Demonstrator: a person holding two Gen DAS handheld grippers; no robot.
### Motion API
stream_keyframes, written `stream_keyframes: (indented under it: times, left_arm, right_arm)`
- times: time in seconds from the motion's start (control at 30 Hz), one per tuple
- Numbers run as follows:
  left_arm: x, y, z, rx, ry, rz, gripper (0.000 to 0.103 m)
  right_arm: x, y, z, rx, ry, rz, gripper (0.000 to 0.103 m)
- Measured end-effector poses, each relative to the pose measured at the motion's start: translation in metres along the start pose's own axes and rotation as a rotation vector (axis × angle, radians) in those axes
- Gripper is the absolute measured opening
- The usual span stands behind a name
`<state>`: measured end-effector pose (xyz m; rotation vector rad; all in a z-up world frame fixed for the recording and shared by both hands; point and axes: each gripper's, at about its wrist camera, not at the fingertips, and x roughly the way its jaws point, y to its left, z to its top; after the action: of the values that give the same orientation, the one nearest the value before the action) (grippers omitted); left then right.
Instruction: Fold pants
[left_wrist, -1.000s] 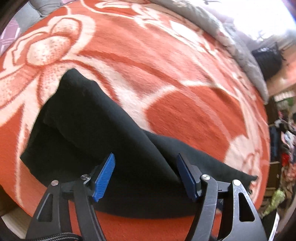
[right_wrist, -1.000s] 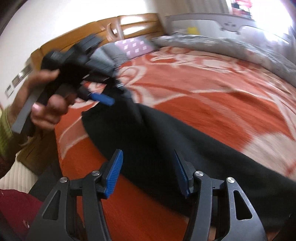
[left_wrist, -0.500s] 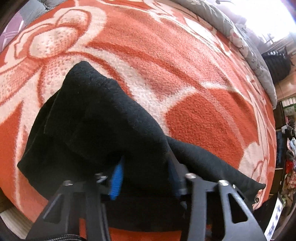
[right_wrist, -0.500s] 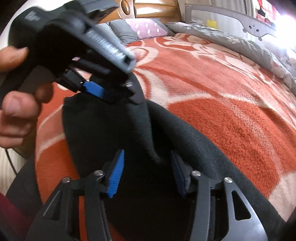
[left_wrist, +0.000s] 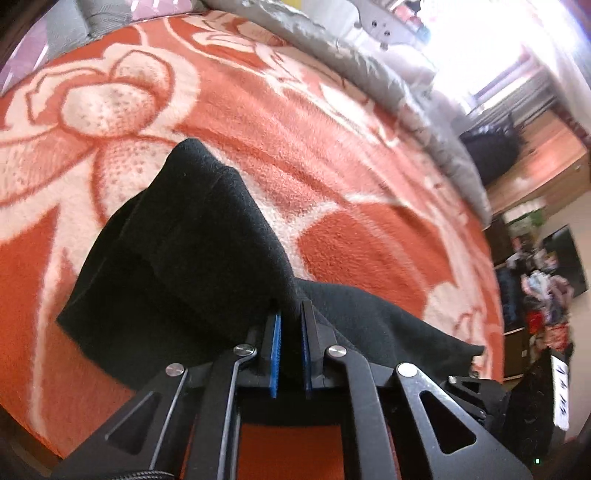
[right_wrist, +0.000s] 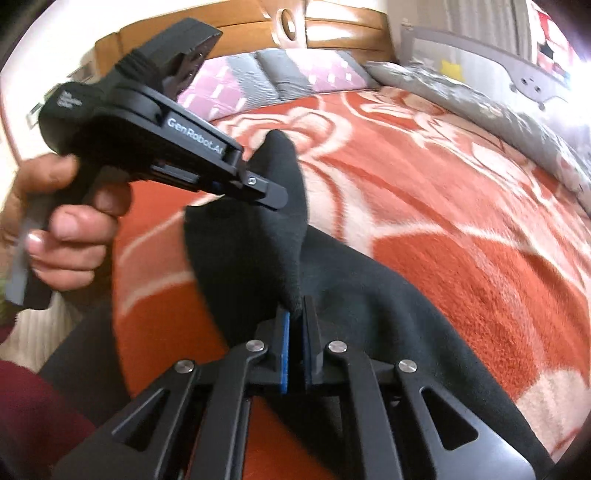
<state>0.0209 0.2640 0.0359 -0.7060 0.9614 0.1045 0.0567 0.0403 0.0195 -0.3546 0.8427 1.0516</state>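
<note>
On the bed, black pants (left_wrist: 192, 258) lie across an orange blanket with large cream flowers (left_wrist: 332, 177). They are soft, fleecy fabric, partly lifted into a peaked ridge near my end, while the rest trails flat to my right over the blanket.

My left gripper (left_wrist: 290, 325) has its blue-padded fingers (left_wrist: 275, 354) drawn nearly together, pinching a fold of the black cloth between them. From its camera I see the fabric rising away from the pinch into a rounded hump. My right gripper (right_wrist: 294, 325) is likewise squeezed onto the pants (right_wrist: 351, 295), with only a thin wedge of cloth between its blue pads (right_wrist: 283, 354). A taut ridge of fabric runs up from that pinch to the left gripper (right_wrist: 273, 195), which appears in the right camera's view as a black pistol-shaped tool held in a bare hand (right_wrist: 62, 218). White lettering is printed along its side.

Beyond the pants, a grey patterned quilt (left_wrist: 373, 70) is bunched along the far edge of the blanket. At the head of the bed sit pink and grey pillows (right_wrist: 280, 77) against a wooden headboard (right_wrist: 332, 33). A bright window (left_wrist: 487, 40) glares at the far side.
</note>
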Motion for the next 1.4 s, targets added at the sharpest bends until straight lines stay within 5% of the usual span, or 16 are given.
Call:
stream_keyframes:
  times: [0.67,0.83,1.0,1.27,1.4]
  left_arm:
    - [0.002,0.090,-0.056,-0.124,-0.007,-0.005,0.009]
    - [-0.012,0.098,-0.059,-0.149,-0.006,0.017,0.020]
    - [-0.025,0.111,-0.057,-0.221,-0.005,0.043,0.057]
    - [-0.027,0.120,-0.048,-0.282,0.005,0.070,0.063]
    - [-0.021,0.123,-0.039,-0.315,0.022,0.094,0.066]
  right_arm:
    - [0.051,0.007,-0.013,0.110,0.163,0.014,0.012]
    - [0.047,0.006,-0.014,0.158,0.153,0.032,0.013]
    - [0.040,0.008,-0.013,0.175,0.144,0.051,0.015]
    - [0.024,0.012,-0.006,0.147,0.110,0.075,0.024]
    - [0.016,-0.016,0.007,0.197,0.060,0.005,0.036]
